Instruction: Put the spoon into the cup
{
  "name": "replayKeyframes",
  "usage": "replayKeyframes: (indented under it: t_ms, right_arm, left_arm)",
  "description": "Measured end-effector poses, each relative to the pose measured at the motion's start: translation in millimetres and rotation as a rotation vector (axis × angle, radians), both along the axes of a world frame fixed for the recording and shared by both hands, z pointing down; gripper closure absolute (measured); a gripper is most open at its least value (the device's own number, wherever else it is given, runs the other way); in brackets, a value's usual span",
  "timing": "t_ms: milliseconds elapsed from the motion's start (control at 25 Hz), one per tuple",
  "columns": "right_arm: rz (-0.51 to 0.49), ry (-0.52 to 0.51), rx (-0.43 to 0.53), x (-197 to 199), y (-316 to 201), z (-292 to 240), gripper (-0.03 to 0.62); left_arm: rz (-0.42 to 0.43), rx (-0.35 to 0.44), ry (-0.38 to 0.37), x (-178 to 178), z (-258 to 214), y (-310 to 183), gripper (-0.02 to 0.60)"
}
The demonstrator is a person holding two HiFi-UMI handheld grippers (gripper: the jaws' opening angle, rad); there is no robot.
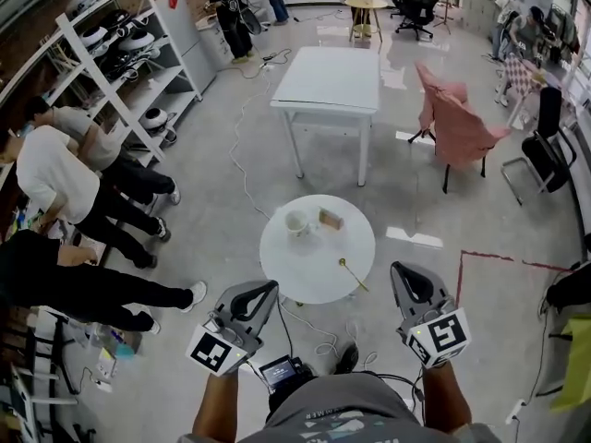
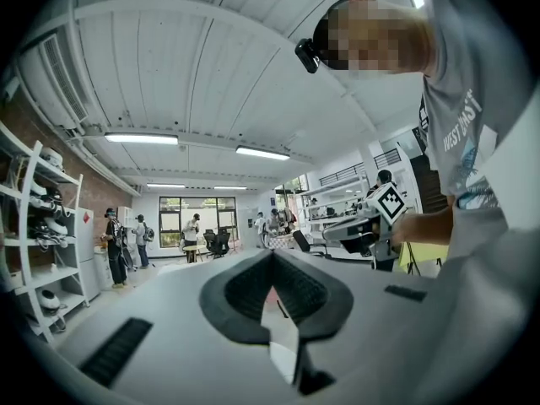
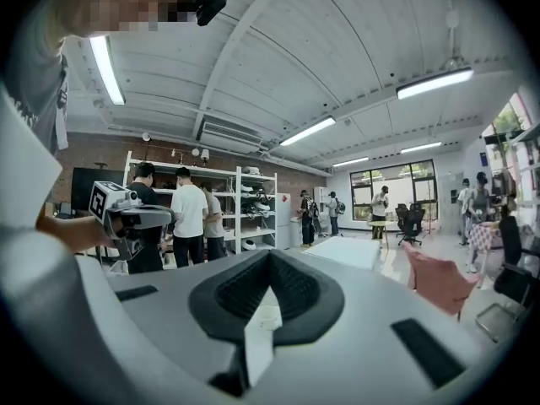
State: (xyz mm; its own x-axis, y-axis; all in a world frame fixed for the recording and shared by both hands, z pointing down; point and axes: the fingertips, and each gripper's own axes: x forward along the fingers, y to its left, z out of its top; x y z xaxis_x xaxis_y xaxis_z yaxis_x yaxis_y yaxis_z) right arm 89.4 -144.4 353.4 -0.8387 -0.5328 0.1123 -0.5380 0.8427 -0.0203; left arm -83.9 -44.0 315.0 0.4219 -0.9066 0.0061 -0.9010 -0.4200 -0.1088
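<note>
Spoon (image 1: 352, 273) lies flat on the round white bench (image 1: 317, 289), at about 4 o'clock from the bench centre in the head view, its bowl end toward the middle and its handle reaching out to the rim. The cup (image 1: 297, 222) stands upright at about 11 o'clock, well apart from the spoon, and no spoon shows in it. A small tan block (image 1: 331, 218) sits just beside the cup at about 1 o'clock. The left claw (image 1: 271, 286) is held just off the bench rim at about 7 o'clock; in the left gripper view its jaws are pressed together with nothing between them. The right claw (image 1: 397, 268) is held off the rim at about 4 o'clock, near the spoon's handle end but not touching it; in the right gripper view its jaws are likewise pressed together and empty. Both claws point roughly level toward the far side of the room. Beyond the bench, at 12 o'clock, stands a rectangular white table (image 1: 332, 81); a chair draped in pink cloth (image 1: 457, 127) is at 2 o'clock. Several people (image 1: 55, 178) bend beside a white shelving rack (image 1: 120, 58) at 9 to 10 o'clock. A red tape line (image 1: 499, 258) marks the floor at 3 o'clock.
</note>
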Motion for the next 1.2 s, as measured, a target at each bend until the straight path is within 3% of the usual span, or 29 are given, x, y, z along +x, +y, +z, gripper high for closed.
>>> replayKeyframes:
  t_ms: [320, 520, 720, 1200]
  right_arm:
    - [-0.013, -0.002, -0.046, 8.9, -20.2, 23.5, 0.592]
    - [-0.023, 0.007, -0.071, -1.9, -26.2, 35.0, 0.592]
    - [0.004, 0.021, -0.086, -9.0, -38.4, 52.9, 0.592]
    - [0.086, 0.054, -0.236, -29.0, -73.4, 129.7, 0.592]
  left_arm:
    - [-0.032, -0.003, -0.009, 10.8, -1.1, -11.0, 0.578]
    - [-0.051, -0.023, 0.006, -0.8, 5.8, -15.2, 0.578]
    - [-0.031, -0.04, 0.036, -11.2, 21.0, -27.0, 0.578]
    - [0.046, -0.105, 0.07, -41.4, 47.6, -74.0, 0.578]
